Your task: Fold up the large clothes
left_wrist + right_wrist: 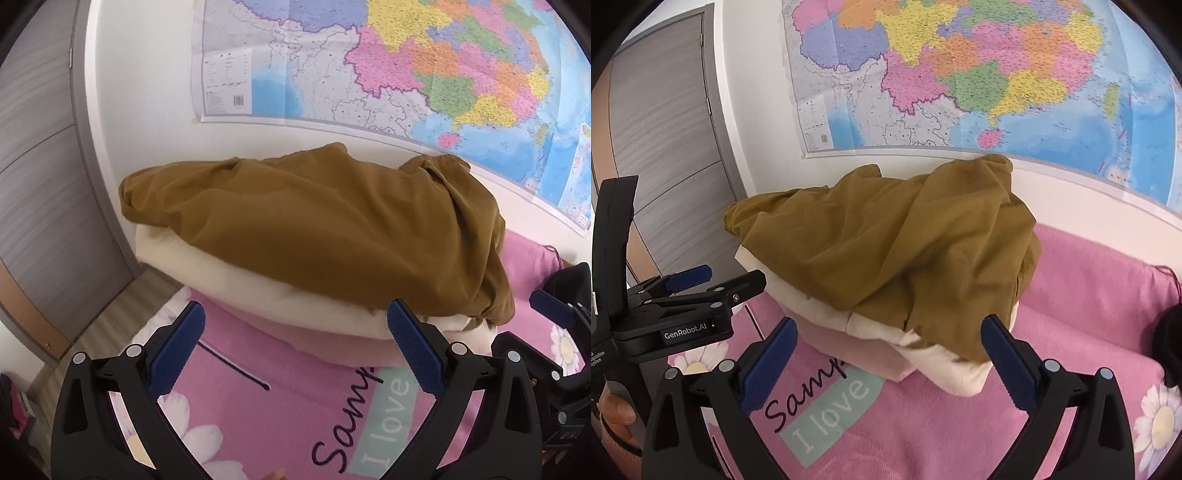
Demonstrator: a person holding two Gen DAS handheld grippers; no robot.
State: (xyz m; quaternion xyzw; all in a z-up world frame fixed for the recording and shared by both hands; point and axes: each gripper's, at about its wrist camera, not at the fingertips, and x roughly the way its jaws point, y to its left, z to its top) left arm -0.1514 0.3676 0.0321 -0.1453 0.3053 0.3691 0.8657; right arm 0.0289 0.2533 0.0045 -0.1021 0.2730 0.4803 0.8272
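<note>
While beyond both grippers' spread fingers (768, 365), brown garment (886, 251) atop folded pile (942, 365).

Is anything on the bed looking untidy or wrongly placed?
Yes. The brown garment lies crumpled and skewed on top of the cream folded cloth and the pink one, overhanging their edges instead of sitting square on the stack.
</note>
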